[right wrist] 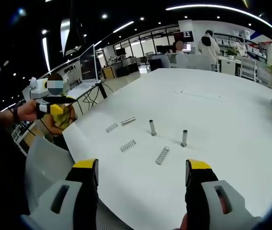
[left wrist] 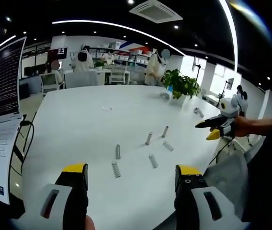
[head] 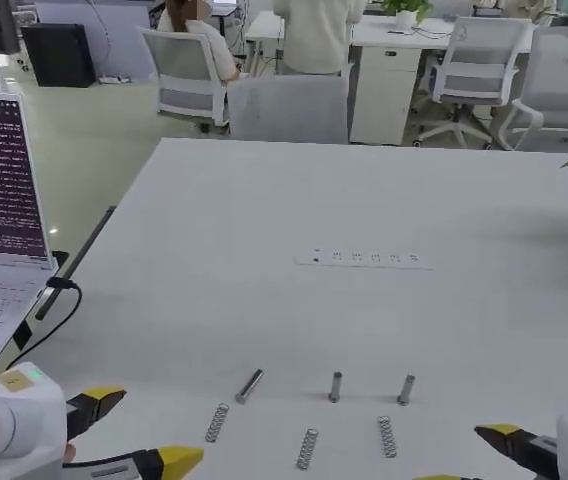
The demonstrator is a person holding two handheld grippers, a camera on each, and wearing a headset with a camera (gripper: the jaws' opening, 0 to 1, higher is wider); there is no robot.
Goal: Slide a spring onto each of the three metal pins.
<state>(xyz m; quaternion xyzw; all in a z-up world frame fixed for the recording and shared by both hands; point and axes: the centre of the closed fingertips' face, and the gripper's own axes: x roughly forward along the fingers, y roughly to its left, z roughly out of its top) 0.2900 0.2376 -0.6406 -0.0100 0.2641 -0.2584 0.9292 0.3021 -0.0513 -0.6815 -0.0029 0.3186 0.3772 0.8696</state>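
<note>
left gripper (left wrist: 131, 169) and right gripper (right wrist: 144, 164) gaped wide, empty. three springs (head: 308, 448) lay ahead of both, just nearer than the middle pin (head: 335, 387); head view cut off the right gripper's lower jaw.

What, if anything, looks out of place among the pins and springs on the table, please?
The left pin lies on its side at an angle, while the middle pin and the right pin stand upright. It would likely need righting before a spring goes on. The springs lie loose in front; nothing looks damaged.
</note>
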